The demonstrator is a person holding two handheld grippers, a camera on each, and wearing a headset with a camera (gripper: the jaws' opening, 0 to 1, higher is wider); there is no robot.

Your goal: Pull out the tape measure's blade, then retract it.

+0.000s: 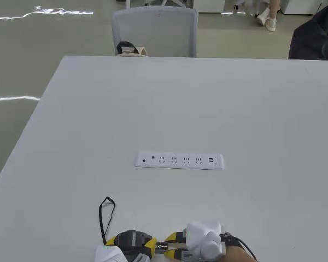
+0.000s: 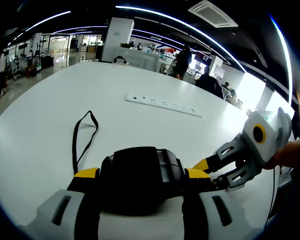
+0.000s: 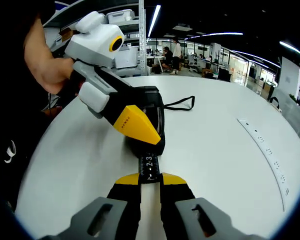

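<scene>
The smooth white worktop (image 1: 208, 98) carried a long white plastic power strip (image 1: 179, 160) mid-surface. At its near edge sat the chunky black tape measure case (image 2: 140, 167) — the left tongs (image 2: 140, 176) clamped on its sides with yellow tips. The right gripper view revealed the short dark numbered blade (image 3: 149, 164) — pinched between the right tongs (image 3: 150, 179). The head view showed the thin black looped strap (image 1: 105, 215) lying flat.

right hand-held gripper (image 1: 170, 245): cut by bottom edge | blade (image 3: 149, 163) tip: hidden between its jaws
</scene>
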